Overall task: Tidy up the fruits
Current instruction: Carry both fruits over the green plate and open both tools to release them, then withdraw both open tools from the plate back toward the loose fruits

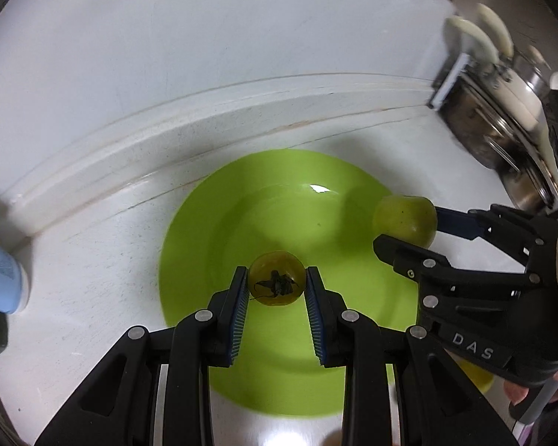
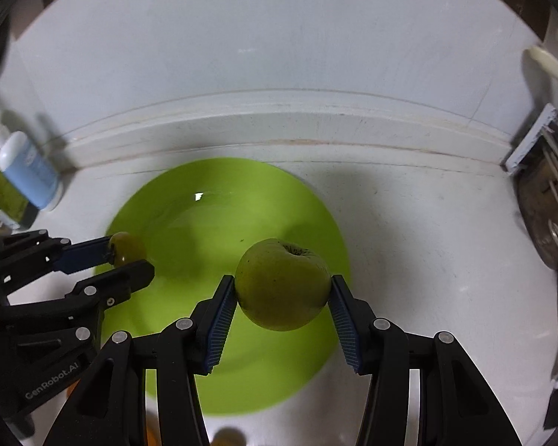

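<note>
A lime-green plate lies on the white counter, also in the right wrist view. My left gripper is shut on a small green tomato with a dark stem, held over the plate's near part; the tomato also shows in the right wrist view. My right gripper is shut on a green apple, stem dimple up, above the plate's right part. In the left wrist view the apple sits between the right gripper's fingers at the plate's right rim.
A white wall and raised ledge run behind the plate. A blue-white bottle stands at the left. A metal rack with steel pots and cream-handled utensils stands at the right. Orange and yellowish shapes show at the bottom edge.
</note>
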### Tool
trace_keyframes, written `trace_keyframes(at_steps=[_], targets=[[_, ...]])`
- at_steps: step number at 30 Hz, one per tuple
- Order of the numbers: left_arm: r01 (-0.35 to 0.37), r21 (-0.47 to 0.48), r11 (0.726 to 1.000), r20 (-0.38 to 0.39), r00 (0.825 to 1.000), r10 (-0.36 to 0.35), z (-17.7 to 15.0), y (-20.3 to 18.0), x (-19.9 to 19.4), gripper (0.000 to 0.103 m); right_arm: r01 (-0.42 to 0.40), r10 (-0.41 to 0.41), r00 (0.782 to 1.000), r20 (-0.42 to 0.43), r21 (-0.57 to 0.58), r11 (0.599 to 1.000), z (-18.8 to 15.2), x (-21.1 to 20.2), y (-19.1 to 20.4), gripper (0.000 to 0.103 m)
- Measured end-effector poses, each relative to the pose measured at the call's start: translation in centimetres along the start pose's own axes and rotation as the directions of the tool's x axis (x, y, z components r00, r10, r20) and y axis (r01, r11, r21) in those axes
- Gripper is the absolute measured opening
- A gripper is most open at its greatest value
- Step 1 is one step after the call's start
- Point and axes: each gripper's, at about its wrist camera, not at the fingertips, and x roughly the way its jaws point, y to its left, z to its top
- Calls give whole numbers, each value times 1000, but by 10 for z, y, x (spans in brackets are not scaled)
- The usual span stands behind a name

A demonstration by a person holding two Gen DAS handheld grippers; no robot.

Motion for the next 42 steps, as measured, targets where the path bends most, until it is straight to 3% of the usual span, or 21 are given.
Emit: trace_keyframes(at_steps=[5,9,15,17,24,30,34,42], targets=[[-15,-37,999,-22,1000,14,12,7,16,30,0,0,1000,-20,7,1000,10,19,-5,51],[-36,-6,999,-23,999,36,13,3,21,31,-12,12,999,-44,-1,1000,11,31,-5,51],[-55,-40,998,3,998,55,12,13,9,50,6,-7,1000,-23,-18,1000,15,28,0,53],[-70,-56,996,21,997,71,10,14,1,53,25,-25,1000,-10,-19,1000,15,23,-1,64],[-117,-38,992,113,986,121,-11,6,-45,63,99,-98,990,101,-9,995,0,-25,0,65],[-160,1,987,241,958,155,-38,-12,-101,68,102,-94,978,187,-37,994,-29,-75,13,65],[-169,22,985,309,939,154,-59,-25,-132,73,95,-87,971,224,-25,995,-49,-105,18,65],[-150,64,987,383,917,114,-106,-64,-174,77,100,-99,944,315,12,995,-97,-159,23,65]])
